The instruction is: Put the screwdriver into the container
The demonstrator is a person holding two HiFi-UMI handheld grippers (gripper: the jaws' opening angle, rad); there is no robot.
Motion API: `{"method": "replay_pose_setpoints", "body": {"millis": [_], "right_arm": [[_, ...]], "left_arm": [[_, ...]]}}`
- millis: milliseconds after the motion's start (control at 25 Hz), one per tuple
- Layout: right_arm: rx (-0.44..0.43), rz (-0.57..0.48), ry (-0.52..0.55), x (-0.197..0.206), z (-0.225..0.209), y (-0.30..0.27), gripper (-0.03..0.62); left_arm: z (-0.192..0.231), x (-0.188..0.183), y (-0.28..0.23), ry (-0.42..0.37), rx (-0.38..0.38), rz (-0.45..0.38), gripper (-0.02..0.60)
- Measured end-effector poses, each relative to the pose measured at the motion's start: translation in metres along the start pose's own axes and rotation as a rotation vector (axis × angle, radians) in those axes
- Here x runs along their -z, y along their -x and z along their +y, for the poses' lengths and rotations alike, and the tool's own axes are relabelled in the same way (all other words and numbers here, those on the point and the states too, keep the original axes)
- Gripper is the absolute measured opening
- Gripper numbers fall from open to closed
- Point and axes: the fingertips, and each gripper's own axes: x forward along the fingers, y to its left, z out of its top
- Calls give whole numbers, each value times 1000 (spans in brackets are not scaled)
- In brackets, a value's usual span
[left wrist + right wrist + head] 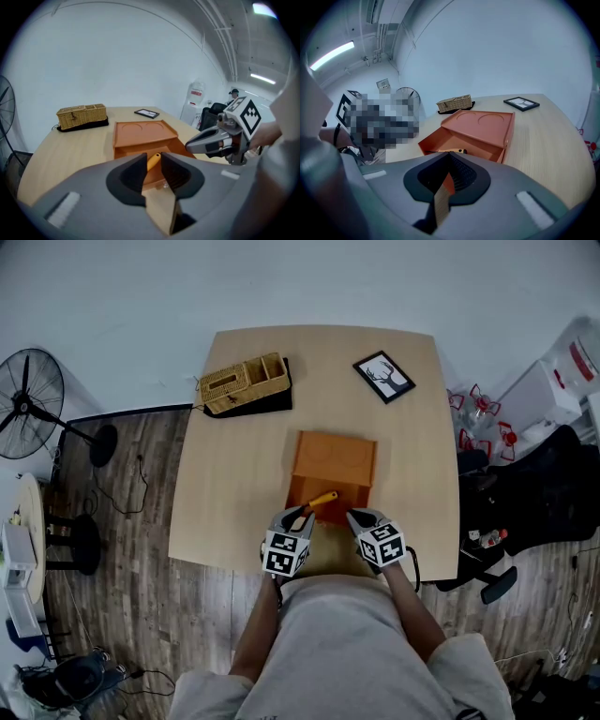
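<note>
An orange container stands mid-table with its drawer pulled out toward me. The screwdriver, with an orange-yellow handle, lies level over the open drawer. My left gripper is shut on it at the drawer's front left, the handle showing between its pads. Just right of it my right gripper is shut and holds nothing, at the drawer's front right corner.
A wicker basket on a black mat sits at the table's back left, a framed picture at the back right. A fan stands on the floor to the left, a black chair to the right. The table's near edge is by my body.
</note>
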Motion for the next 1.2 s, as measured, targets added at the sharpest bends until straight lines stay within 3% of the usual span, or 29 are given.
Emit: {"method": "replay_pose_setpoints", "body": {"millis": [120,280,440,760,1200], "right_arm": [[-1,4,-4,0,-2,0,2],[6,3,-20,-1,-8,0,2],[7,3,-29,-1,-12,0,2],[5,0,-39,-1,-13,0,2],[-17,-18,-34,-4,-11,3,2]], "left_arm": [[-10,-4,-7,-47,16,5,141],[-12,-8,-12,-44,30,3,132],[-10,-12,-11,-19,35,-8,57],[-9,-5,-13,-24,35,38,55],[-12,-4,-15,3,42,31,55]]}}
